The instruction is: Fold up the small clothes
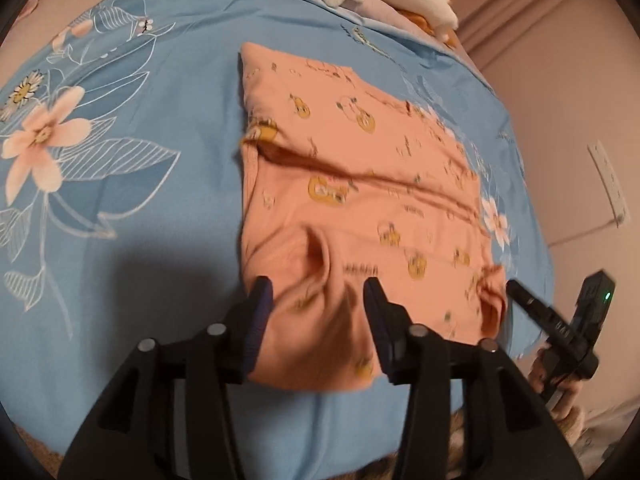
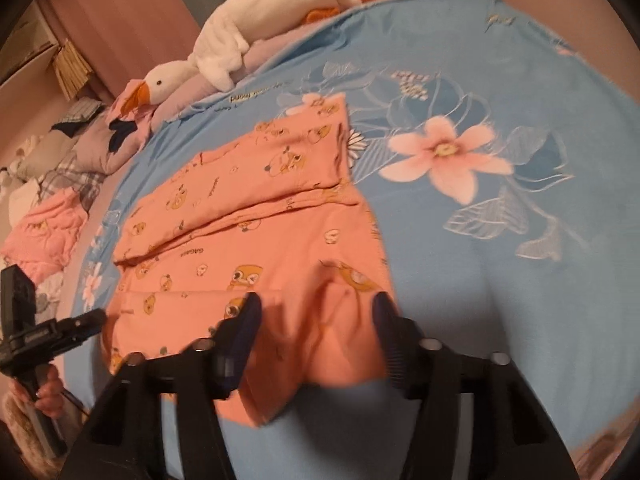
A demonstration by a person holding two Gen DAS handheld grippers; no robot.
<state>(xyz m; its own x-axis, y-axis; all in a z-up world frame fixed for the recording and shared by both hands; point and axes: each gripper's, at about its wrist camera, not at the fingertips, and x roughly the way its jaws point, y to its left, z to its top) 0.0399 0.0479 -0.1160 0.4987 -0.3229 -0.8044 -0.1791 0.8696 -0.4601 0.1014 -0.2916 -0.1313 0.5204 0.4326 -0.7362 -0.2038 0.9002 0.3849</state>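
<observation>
the left gripper [image 1: 318, 292] has its fingers parted over the near hem of the peach garment [image 1: 360, 184], cloth between them but not pinched. the right gripper [image 2: 316, 308] stands likewise, fingers apart astride a raised fold at the near edge, gripping nothing. the garment lies partly folded on the blue flowered bed cover [image 1: 160, 208], by the bed's near edge. a plush goose [image 2: 224, 56] rests at the far edge.

Before me spreads a blue bedsheet [image 2: 500, 280] printed with big pink flowers [image 2: 446, 154] and pale outlined leaves. A white plush goose [image 2: 224, 56] (orange beak, orange feet) lies along lilac pillows [image 2: 120, 140] at the bed's far edge. Pink curtains [image 1: 520, 12] hang beyond, and a white power strip [image 1: 608, 184] lies on the floor beside the bed.
</observation>
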